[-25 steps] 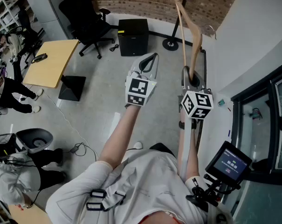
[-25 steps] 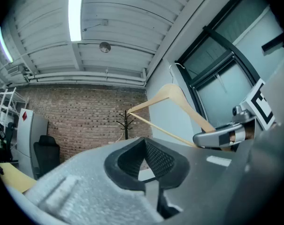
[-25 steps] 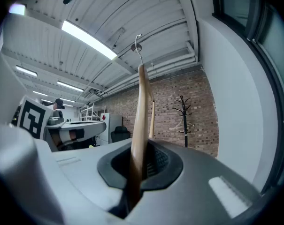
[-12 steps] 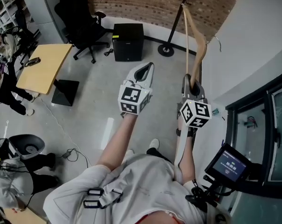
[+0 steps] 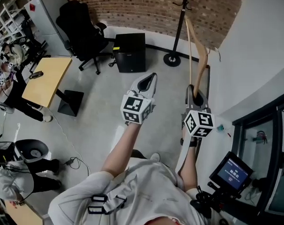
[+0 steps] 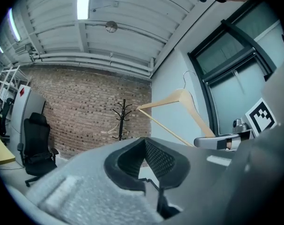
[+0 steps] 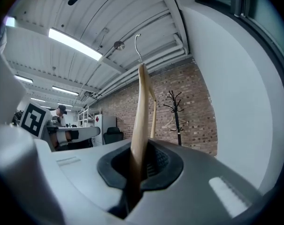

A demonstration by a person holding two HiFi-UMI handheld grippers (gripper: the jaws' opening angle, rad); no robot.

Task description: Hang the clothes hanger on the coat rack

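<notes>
My right gripper (image 5: 194, 91) is shut on the lower end of a wooden clothes hanger (image 5: 198, 50). The hanger stands up and forward from the jaws, its wire hook (image 7: 138, 46) at the top. In the right gripper view the hanger (image 7: 141, 121) fills the gap between the pads. The black coat rack (image 5: 181, 18) stands ahead by the brick wall, apart from the hanger, with a pale hanger (image 7: 169, 123) on it. My left gripper (image 5: 148, 81) is beside the right one, shut and empty. From the left gripper view I see the hanger (image 6: 179, 102) and the rack (image 6: 122, 118).
A white wall (image 5: 254, 55) runs close along the right. A black cabinet (image 5: 130, 53), an office chair (image 5: 83, 32) and a wooden desk (image 5: 45, 78) stand to the left. People sit at the far left. A small screen (image 5: 231, 172) is at lower right.
Both grippers and the hanger have moved forward across the floor toward the coat rack. The right grip on the hanger is unchanged.
</notes>
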